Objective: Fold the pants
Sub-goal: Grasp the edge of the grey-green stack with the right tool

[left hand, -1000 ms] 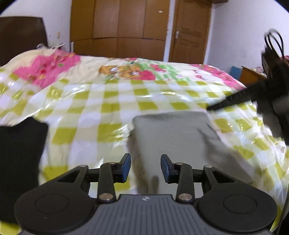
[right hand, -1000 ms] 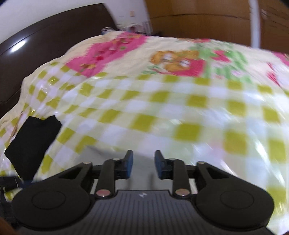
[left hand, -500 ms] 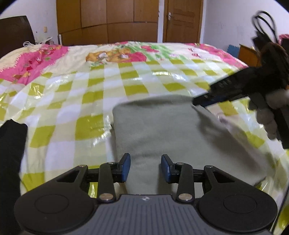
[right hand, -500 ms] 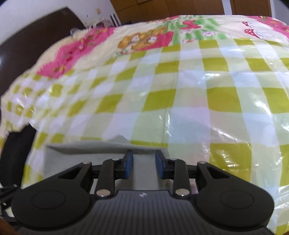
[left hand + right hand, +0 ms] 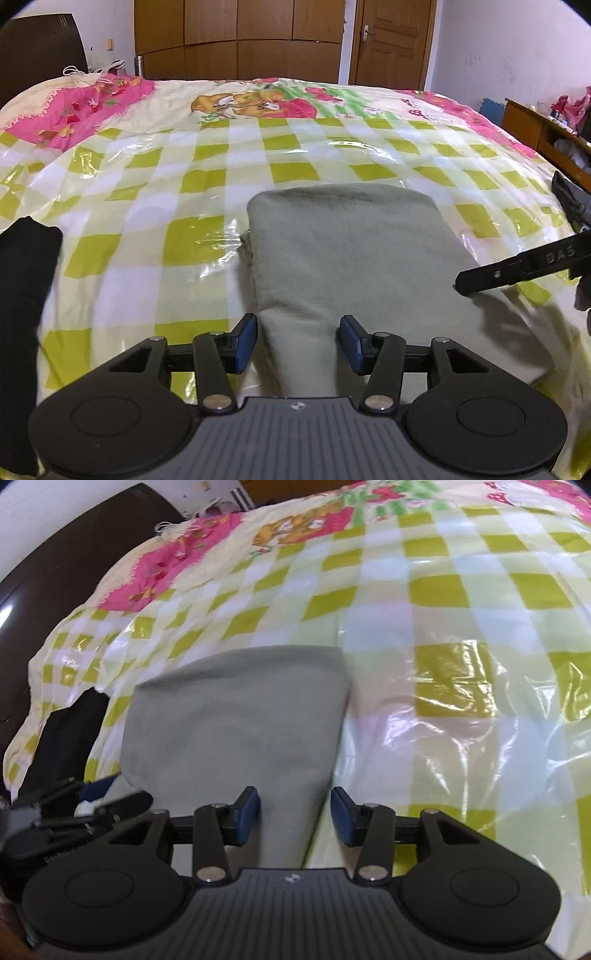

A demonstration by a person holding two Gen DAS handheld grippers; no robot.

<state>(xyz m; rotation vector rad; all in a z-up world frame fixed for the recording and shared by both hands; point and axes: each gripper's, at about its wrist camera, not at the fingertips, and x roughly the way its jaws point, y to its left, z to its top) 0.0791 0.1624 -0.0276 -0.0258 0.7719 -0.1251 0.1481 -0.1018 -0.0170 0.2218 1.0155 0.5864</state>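
Note:
The grey-green pants (image 5: pixel 354 258) lie folded into a flat rectangle on the checked bed cover (image 5: pixel 155 206). My left gripper (image 5: pixel 298 343) is open, its blue pads astride the near left edge of the fold, holding nothing. My right gripper (image 5: pixel 294 819) is open over the near right edge of the pants (image 5: pixel 236 723). The right gripper's finger also shows in the left wrist view (image 5: pixel 517 269), low over the pants' right side. The left gripper shows at the left edge of the right wrist view (image 5: pixel 66 812).
A black garment (image 5: pixel 22 295) lies at the bed's left edge, also in the right wrist view (image 5: pixel 66 734). Shiny plastic covers the bed (image 5: pixel 461 709). A dark headboard (image 5: pixel 40 48), wardrobe (image 5: pixel 236 40), door (image 5: pixel 388 44) and a wooden cabinet (image 5: pixel 532 129) stand around.
Both grippers opened wider and came down to the near edge of the folded pants. The right gripper swung from the far side of the pants to the near right side.

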